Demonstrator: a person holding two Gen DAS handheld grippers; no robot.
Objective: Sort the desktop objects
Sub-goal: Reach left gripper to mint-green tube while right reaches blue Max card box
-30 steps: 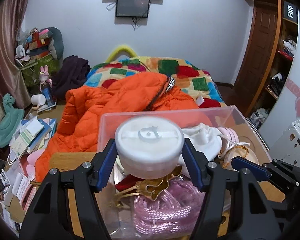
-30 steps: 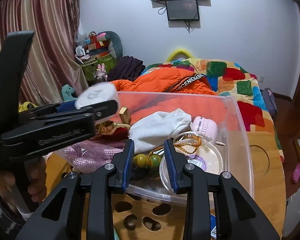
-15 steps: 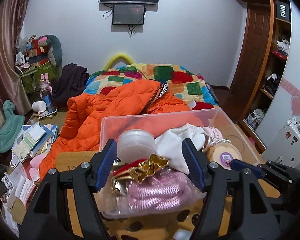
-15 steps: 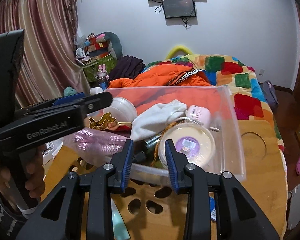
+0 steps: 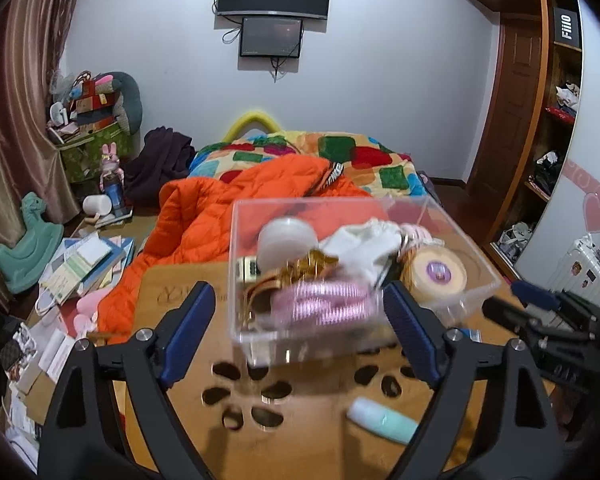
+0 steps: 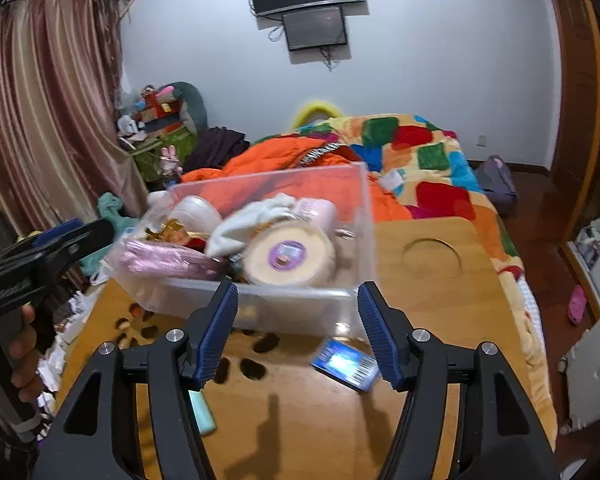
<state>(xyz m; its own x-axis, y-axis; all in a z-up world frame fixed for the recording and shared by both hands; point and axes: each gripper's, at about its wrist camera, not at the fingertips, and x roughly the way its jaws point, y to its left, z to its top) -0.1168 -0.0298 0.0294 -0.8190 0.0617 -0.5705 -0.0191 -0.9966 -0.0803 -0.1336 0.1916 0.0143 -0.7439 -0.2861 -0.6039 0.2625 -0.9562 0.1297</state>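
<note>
While the left gripper [image 5: 298, 330] hangs over the wooden worktop [image 5: 188, 280], its jaws are opening with nothing between them; the clear bin [image 5: 340, 208] sits just beyond, holding a white jar [image 5: 286, 240] and pink cord [image 5: 326, 306]. Mint tube [image 5: 382, 418] lies nearer. Right view: right gripper [image 6: 298, 332] jaws opening, empty, before the bin; blue packet [image 6: 346, 364] on worktop.

Orange jacket [image 5: 236, 216], multicoloured patchwork quilt [image 5: 364, 160], pink cord [image 5: 324, 304]
</note>
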